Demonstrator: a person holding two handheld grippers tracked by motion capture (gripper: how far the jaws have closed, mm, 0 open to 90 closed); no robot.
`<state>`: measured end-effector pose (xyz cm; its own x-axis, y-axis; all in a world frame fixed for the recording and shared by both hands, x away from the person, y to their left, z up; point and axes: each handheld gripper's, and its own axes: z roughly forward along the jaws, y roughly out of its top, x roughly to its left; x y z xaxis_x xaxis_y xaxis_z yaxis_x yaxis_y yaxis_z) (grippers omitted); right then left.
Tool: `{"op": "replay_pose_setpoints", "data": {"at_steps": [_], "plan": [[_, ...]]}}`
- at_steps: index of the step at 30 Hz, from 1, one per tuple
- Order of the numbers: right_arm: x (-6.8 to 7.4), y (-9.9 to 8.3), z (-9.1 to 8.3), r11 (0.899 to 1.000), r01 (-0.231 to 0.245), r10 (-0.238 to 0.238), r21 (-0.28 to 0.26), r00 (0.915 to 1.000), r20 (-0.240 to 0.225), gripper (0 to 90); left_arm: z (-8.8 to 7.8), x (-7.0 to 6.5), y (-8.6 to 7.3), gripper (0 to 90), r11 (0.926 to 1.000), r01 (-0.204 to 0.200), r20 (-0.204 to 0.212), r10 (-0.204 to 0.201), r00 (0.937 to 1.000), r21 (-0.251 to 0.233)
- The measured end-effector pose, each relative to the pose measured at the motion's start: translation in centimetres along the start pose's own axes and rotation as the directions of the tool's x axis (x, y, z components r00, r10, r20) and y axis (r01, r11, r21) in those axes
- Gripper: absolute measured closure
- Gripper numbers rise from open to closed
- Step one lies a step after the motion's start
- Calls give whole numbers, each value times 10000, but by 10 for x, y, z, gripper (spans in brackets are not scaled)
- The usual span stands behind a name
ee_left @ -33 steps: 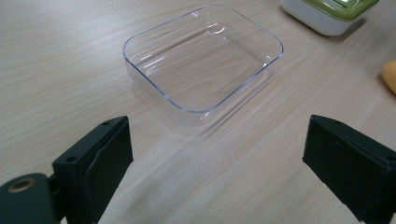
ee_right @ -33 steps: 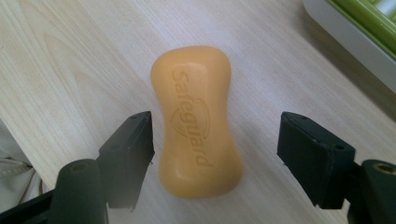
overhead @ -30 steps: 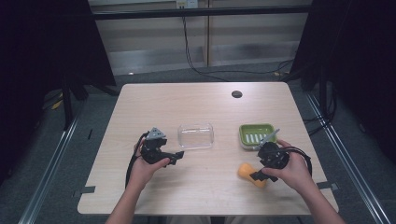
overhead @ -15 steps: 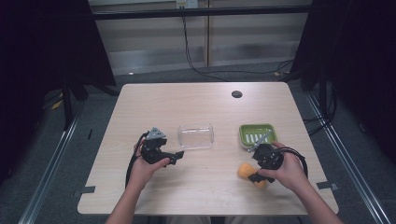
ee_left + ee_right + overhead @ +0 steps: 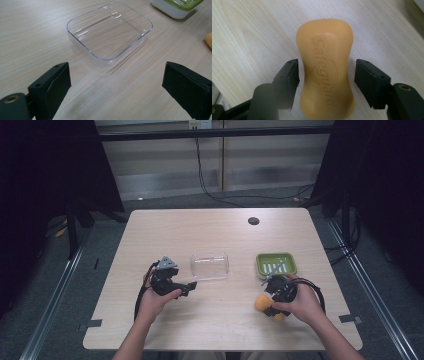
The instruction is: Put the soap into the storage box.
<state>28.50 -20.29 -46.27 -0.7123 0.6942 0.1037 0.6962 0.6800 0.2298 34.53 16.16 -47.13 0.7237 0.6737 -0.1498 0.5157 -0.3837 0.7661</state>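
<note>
Item: orange soap bar (image 5: pixel 325 67), lying flat on the table (image 5: pixel 220 235) near its front edge, just in front of the green soap dish (image 5: pixel 276 263); my right gripper (image 5: pixel 327 83) straddles its narrow waist, jaws having just been closing, pads a sliver short of contact. Handling, as I judge it: I close squarely on that waist and gently, since soap slips. My left gripper (image 5: pixel 116 87) hangs spread and empty before the clear tray (image 5: pixel 110 31).

A lab or recording bay: a bare wooden table (image 5: pixel 220 240) ringed by black curtains (image 5: pixel 45 175), metal floor rails (image 5: pixel 50 310), a wall socket (image 5: pixel 197 124) with a hanging cable (image 5: pixel 202 165), grey carpet
</note>
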Motion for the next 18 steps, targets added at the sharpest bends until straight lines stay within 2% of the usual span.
{"op": "replay_pose_setpoints", "data": {"at_steps": [5,10,13,18], "plan": [[-1,1,5,9998,-90,93,193,9998,-164,375,0,0,0,80,10000,15,-3,-15,10000,-39],[0,2,7,9995,79,-76,311,9999,-84,381,0,0,0,80,10000,30,3,-30,10000,-4],[2,3,7,9987,244,-252,452,9995,170,434,0,1,0,80,10000,32,-3,-32,10000,7],[3,4,7,9982,408,-415,447,9990,153,476,-1,1,0,80,10000,18,-66,-19,10000,-18]]}}
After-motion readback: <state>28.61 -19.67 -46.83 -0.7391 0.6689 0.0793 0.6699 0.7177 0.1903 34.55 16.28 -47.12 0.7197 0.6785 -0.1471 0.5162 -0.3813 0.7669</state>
